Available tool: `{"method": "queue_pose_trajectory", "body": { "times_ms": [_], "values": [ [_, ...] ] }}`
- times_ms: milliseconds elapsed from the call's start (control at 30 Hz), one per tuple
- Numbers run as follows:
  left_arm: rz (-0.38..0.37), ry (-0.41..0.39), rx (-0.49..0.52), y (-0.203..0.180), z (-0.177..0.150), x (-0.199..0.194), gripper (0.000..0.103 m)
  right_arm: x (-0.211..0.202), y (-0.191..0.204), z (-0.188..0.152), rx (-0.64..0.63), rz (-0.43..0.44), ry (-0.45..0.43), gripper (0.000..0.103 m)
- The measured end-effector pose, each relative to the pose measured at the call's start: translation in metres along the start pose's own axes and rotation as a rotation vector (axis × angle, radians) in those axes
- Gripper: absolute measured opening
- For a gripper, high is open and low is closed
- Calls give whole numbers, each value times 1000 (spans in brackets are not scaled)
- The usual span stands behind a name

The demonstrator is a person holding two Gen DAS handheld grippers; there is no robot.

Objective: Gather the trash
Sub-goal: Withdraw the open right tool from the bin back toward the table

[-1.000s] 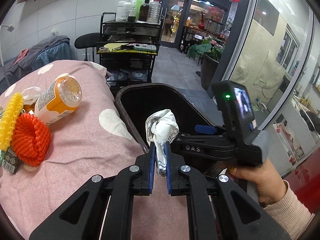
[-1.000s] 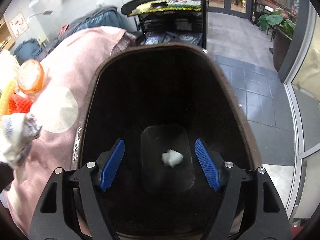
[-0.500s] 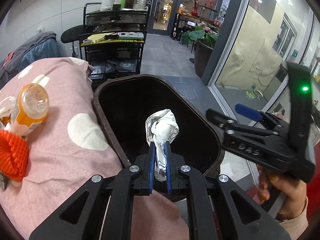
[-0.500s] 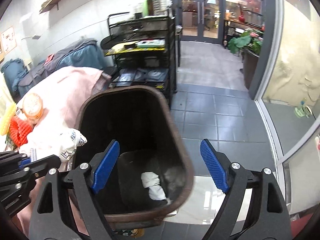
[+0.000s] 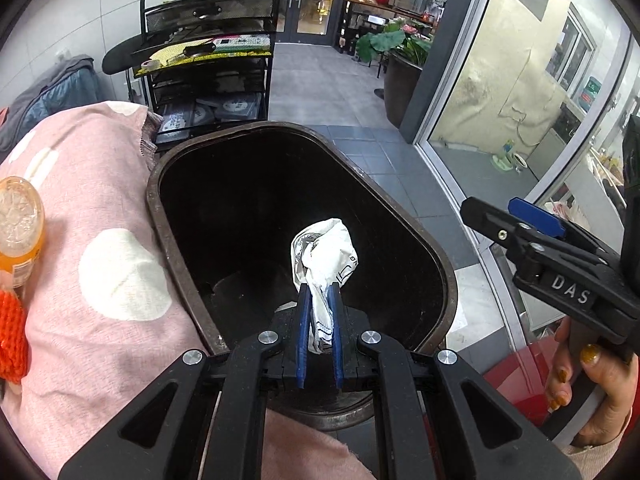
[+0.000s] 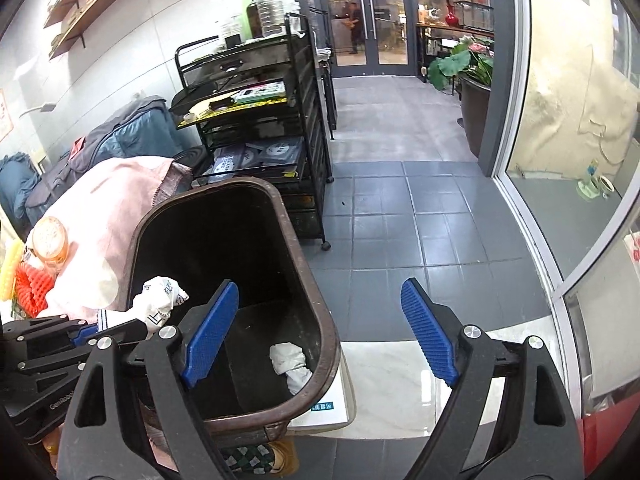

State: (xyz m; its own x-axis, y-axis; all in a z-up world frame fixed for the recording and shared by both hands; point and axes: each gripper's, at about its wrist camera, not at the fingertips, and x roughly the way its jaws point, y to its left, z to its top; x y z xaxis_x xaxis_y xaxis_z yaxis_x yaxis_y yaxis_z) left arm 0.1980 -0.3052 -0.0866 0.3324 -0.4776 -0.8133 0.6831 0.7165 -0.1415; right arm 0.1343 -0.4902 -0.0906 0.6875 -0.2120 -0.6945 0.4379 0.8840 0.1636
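In the left wrist view, our left claw (image 5: 319, 322) is pressed together on a crumpled white wrapper (image 5: 324, 258), which stands up out of the tips, long axis along the fingers, directly over the dark mouth of the trash bin (image 5: 434, 252); release looks like the next call. In the right wrist view, our right claw (image 6: 320, 332) has just been spreading and holds nothing, the bin's rim running between its tips, with a white wad (image 6: 290, 364) lying inside on the bin floor.
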Motion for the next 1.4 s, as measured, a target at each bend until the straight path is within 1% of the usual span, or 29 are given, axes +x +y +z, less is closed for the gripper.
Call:
{"method": "queue_pose_trajectory", "body": {
  "times_ms": [67,100,133,167,200,233,267,333,433,500,700,900,1000,1167,1400],
  "values": [
    [8,3,6,0,1,3,14,1,-2,0,6,2,4,83],
    [17,3,10,-1,1,3,26,1,-3,0,8,3,6,83],
    [33,-1,12,-1,1,3,49,2,-4,-1,10,5,9,84],
    [44,-10,10,-2,1,3,60,3,-3,-1,13,7,12,85],
    [50,-30,7,-2,0,0,74,4,-4,-2,17,9,16,88],
    [48,-42,8,-3,0,-1,80,5,-5,-2,24,11,17,89],
    [45,-49,17,-4,-1,-3,82,6,-5,-2,30,13,17,89],
    [55,-57,41,-7,-1,-5,91,7,-6,-3,39,17,22,89],
    [88,-80,77,-11,-4,-9,95,10,-6,-2,53,31,25,90],
    [95,-91,93,-13,-6,-13,97,10,-5,-2,57,37,21,91],
    [114,-134,123,-19,-15,-31,97,7,0,-1,55,72,8,92],
    [130,-195,98,-17,-27,-55,97,1,10,1,44,108,-16,92],
    [149,-242,79,-13,-35,-71,97,-4,17,3,35,133,-32,92],
    [223,-333,62,-4,-51,-101,97,-11,35,4,6,181,-57,92],
    [346,-423,5,20,-73,-137,97,-21,76,0,-72,258,-62,92]
  ]
}}
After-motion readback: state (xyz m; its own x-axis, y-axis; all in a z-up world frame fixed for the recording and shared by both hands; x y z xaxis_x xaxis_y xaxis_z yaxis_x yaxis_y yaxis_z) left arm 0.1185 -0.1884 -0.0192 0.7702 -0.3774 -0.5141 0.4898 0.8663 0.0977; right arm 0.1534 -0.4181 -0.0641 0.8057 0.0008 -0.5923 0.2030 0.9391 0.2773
